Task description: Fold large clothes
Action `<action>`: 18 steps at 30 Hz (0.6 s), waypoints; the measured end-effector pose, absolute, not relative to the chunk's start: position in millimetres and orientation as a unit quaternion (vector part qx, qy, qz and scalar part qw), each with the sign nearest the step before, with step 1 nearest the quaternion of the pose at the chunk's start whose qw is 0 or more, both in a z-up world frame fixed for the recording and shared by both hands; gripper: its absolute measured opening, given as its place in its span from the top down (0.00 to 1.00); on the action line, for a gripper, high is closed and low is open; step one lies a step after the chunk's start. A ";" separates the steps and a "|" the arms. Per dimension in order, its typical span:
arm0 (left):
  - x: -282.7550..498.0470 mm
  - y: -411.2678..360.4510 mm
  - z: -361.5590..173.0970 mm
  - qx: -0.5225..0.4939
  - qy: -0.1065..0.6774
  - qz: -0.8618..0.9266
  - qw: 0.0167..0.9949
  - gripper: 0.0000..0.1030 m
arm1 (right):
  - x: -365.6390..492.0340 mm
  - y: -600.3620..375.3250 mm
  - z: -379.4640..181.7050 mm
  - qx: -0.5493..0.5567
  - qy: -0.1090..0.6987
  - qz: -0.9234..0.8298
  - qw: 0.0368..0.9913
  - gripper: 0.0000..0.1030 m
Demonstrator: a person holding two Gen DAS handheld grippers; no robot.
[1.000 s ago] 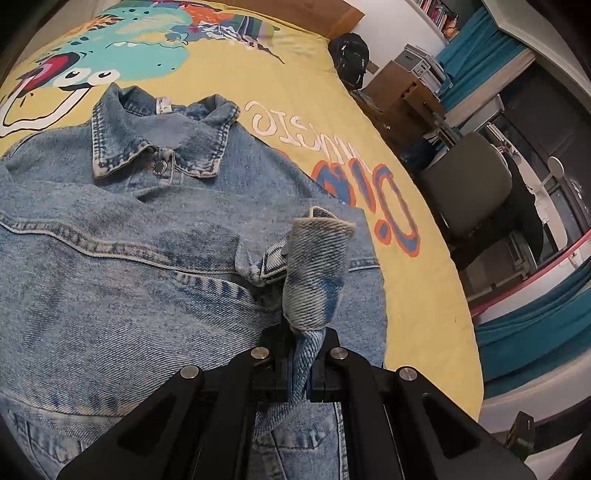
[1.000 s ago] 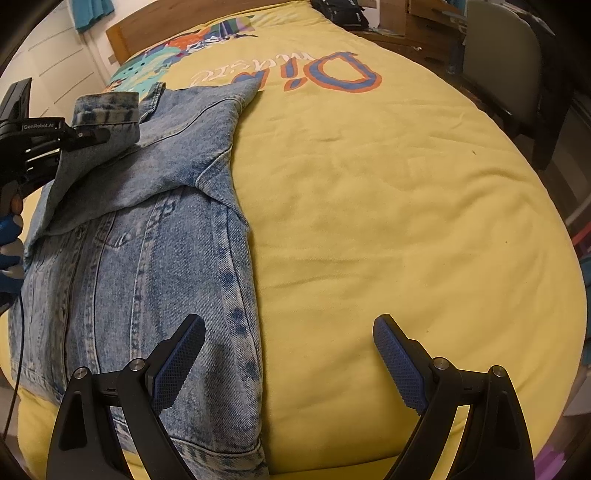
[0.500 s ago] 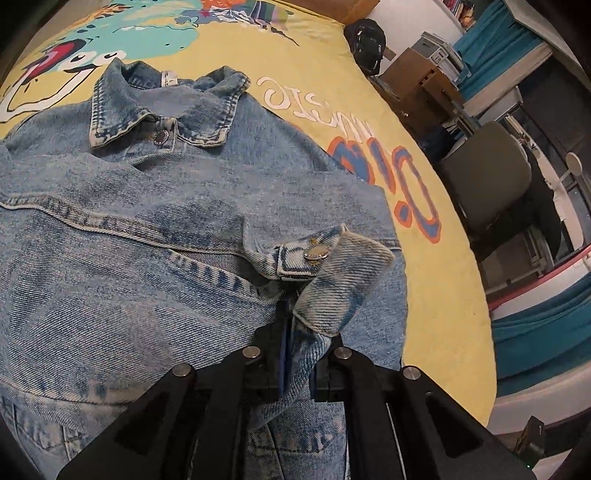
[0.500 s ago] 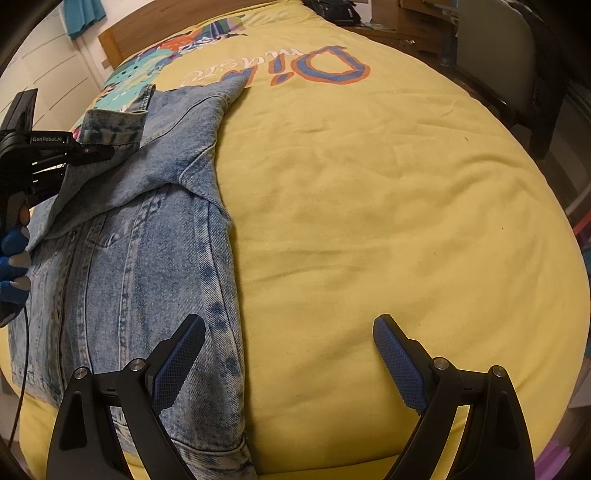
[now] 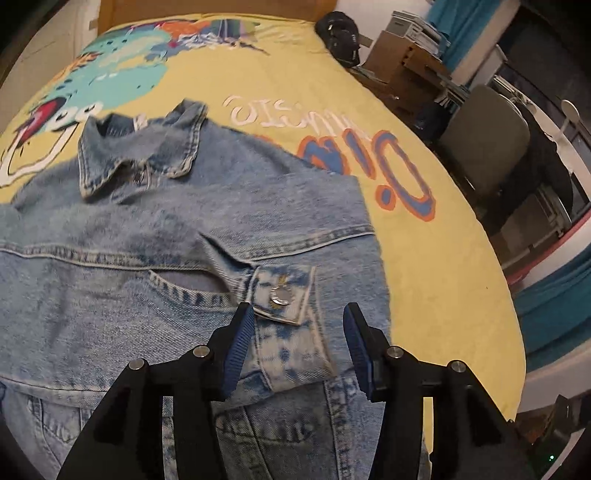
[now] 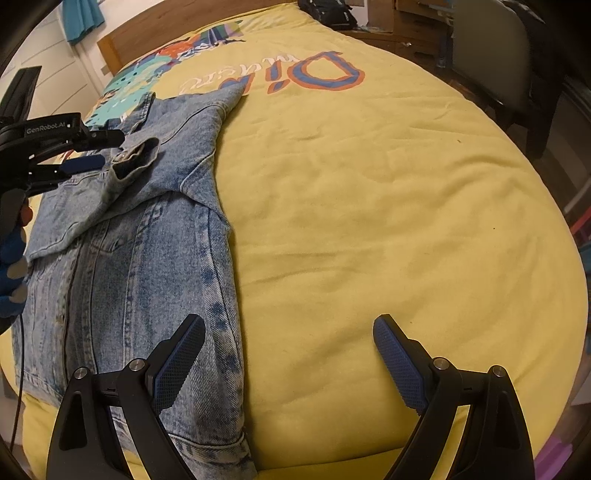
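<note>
Left hand-held gripper (image 5: pixel 298 341) lets go of the sleeve cuff (image 5: pixel 286 295) on the denim jacket (image 5: pixel 155 280).

The jacket lies flat on the yellow bedspread (image 6: pixel 369 221) of the bed, collar (image 5: pixel 136 155) toward the wooden headboard (image 6: pixel 184 22), one sleeve folded across the chest. The left jaws are opening, and the cuff lies between them without being pressed. The right hand-held gripper (image 6: pixel 288 354) hangs with its jaws wide apart and empty, over the jacket's edge and the bare bedspread. Denim is thick and rather heavy, so I think it keeps a fold well and does not slip (the seams and the hem (image 6: pixel 207 446) give the firmest hold). The bed is soft. Beside it stand a grey chair (image 5: pixel 484 147) and cardboard boxes (image 5: pixel 399 55).
</note>
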State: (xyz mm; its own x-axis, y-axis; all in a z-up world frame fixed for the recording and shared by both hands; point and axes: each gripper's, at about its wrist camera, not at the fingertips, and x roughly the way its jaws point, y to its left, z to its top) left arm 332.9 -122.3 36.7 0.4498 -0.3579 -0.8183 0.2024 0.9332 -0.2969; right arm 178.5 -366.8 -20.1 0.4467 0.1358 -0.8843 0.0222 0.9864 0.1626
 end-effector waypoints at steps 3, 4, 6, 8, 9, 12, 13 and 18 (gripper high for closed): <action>327.6 -122.1 45.1 -0.078 0.489 -0.169 0.852 0.53 | 177.8 -367.9 -16.3 0.076 0.522 0.032 0.849 0.10; 325.4 -119.4 48.2 -0.079 0.485 -0.169 0.854 0.52 | 177.5 -367.6 -15.0 0.076 0.520 0.031 0.850 0.10; 323.9 -114.0 51.4 -0.078 0.482 -0.166 0.857 0.50 | 178.0 -366.5 -12.0 0.075 0.518 0.031 0.852 0.10; 321.0 -104.3 54.4 -0.076 0.479 -0.162 0.860 0.50 | 179.0 -364.4 -9.0 0.074 0.516 0.031 0.853 0.10; 319.5 -99.8 56.0 -0.074 0.477 -0.158 0.861 0.50 | 180.0 -362.8 -7.5 0.073 0.515 0.031 0.854 0.10; 314.4 -80.5 58.5 -0.076 0.476 -0.148 0.864 0.50 | 183.1 -354.6 -2.4 0.067 0.512 0.034 0.856 0.10; 313.0 -69.7 58.7 -0.079 0.475 -0.141 0.865 0.50 | 184.0 -351.7 -0.8 0.065 0.510 0.035 0.857 0.10; 302.1 -12.8 66.9 -0.093 0.466 -0.108 0.873 0.50 | 197.5 -324.9 11.6 0.046 0.502 0.054 0.862 0.10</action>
